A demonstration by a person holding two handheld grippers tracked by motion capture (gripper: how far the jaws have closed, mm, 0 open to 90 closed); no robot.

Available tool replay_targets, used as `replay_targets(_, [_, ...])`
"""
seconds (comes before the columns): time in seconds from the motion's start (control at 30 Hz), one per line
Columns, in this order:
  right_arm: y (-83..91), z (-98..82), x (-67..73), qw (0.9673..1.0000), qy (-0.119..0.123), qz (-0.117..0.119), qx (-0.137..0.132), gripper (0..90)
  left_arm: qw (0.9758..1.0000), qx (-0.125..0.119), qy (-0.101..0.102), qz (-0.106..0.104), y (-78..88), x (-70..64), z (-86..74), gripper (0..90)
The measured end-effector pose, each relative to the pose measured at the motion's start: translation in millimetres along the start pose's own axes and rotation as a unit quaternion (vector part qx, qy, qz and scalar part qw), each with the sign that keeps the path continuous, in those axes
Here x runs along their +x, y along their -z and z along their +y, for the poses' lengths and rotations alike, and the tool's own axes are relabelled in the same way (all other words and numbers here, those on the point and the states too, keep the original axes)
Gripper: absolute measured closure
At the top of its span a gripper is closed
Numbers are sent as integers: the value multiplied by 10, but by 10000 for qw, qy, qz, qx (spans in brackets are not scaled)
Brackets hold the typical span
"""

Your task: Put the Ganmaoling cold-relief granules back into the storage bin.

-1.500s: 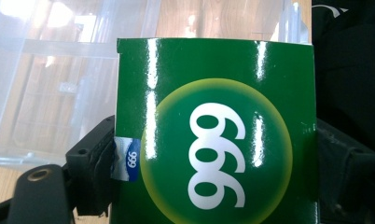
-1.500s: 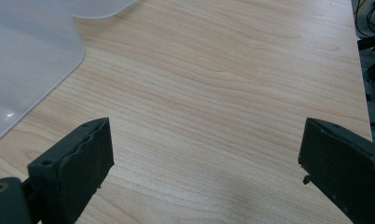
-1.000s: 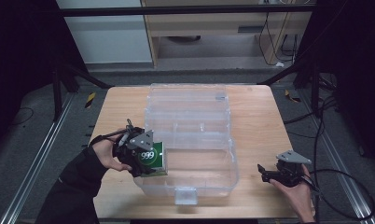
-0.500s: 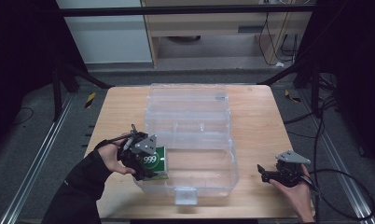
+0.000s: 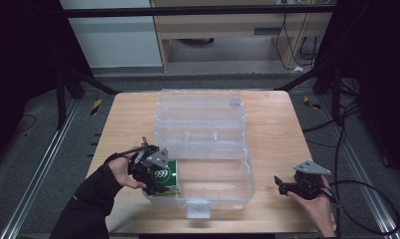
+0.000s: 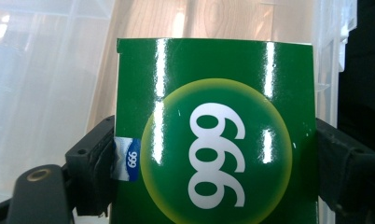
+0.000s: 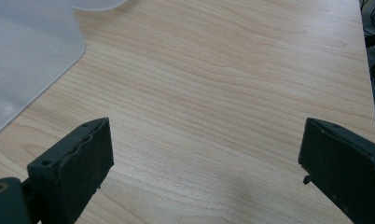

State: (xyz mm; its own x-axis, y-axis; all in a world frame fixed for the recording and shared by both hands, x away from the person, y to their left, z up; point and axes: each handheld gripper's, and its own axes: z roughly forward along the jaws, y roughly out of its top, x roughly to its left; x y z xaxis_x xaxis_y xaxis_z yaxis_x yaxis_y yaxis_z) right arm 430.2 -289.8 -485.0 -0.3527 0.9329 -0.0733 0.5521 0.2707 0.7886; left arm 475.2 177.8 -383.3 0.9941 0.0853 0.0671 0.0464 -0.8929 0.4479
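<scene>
Gripping a green box [image 5: 167, 177] at the clear bin's [image 5: 223, 184] left wall, left tongs [image 5: 155, 174]; right tongs [image 5: 287, 186] gape wide, empty, right of the bin

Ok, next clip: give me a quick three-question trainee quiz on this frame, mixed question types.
1. True or false: the left gripper is shut on the green box.
2. Multiple choice: the right gripper is A) clamped on the clear bin's latch, B) open above bare wood on the table, C) holding a second box.
3. Fill in: the green box sits at the near left corner of the ___.

Key: 1 true, with a jaw pressed against each side of the box. 2 B, jaws wide apart with nothing between them. 3 clear plastic bin, whose lid lies open toward the far side.
</scene>
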Motion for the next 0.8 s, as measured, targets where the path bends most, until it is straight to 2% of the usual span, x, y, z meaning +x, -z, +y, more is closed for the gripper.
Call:
replay_targets(0.33, [-9,-5,2,10000,25,-4,21,33,9999,-6,86,-77,-125,4,-55,146])
replay_targets(0.8, [-10,-6,4,10000,19,9,36,31,9997,169,93,-142,-242,-5,-82,129])
